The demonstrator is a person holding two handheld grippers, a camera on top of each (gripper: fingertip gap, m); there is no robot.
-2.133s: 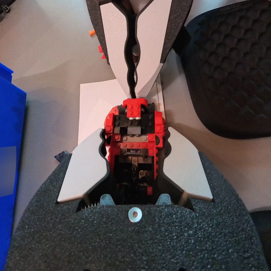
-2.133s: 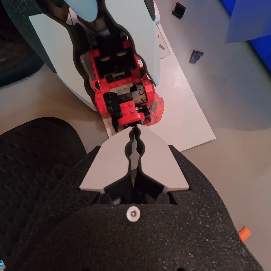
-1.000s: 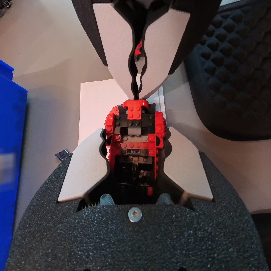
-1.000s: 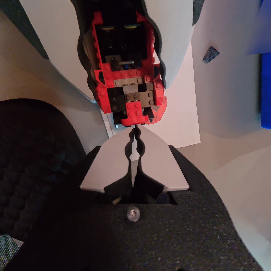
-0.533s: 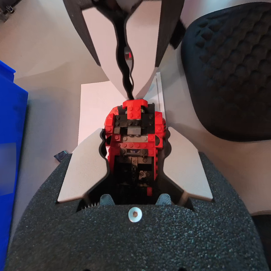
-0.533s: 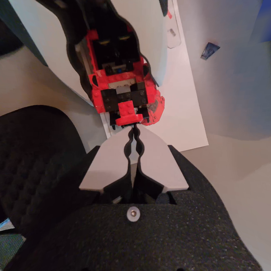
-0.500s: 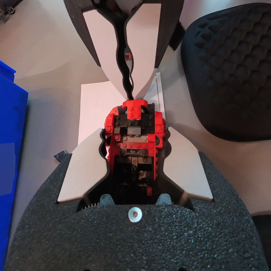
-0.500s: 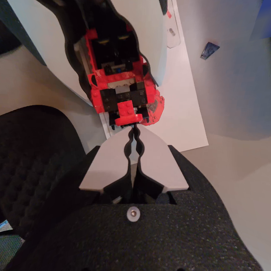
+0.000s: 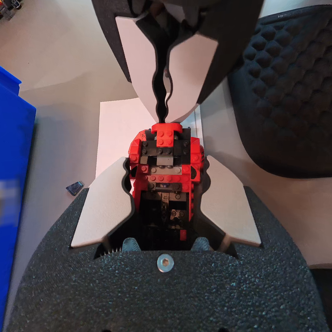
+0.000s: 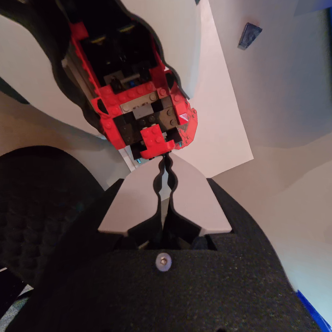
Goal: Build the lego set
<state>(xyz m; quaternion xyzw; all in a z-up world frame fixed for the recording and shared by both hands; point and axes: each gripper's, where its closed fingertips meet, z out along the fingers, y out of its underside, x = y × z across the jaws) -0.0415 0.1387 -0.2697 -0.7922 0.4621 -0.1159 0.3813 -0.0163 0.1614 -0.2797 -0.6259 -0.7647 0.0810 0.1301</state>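
Lego car (image 9: 166,172) sat clamped in the left claw (image 9: 166,172); the right claw (image 10: 166,157), pinched closed against its red T-piece (image 10: 155,142), risked dislodging it.

Speckled black foam-textured housings, one silver screw (image 9: 165,262) centred behind the fingers (image 9: 107,203). Pale grey finger plates, wavy black inner edges. Small toothed rack (image 9: 113,250) behind the left base.

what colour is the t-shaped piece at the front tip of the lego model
Red, the T-shaped piece on the lego model; clearest in the left wrist view.
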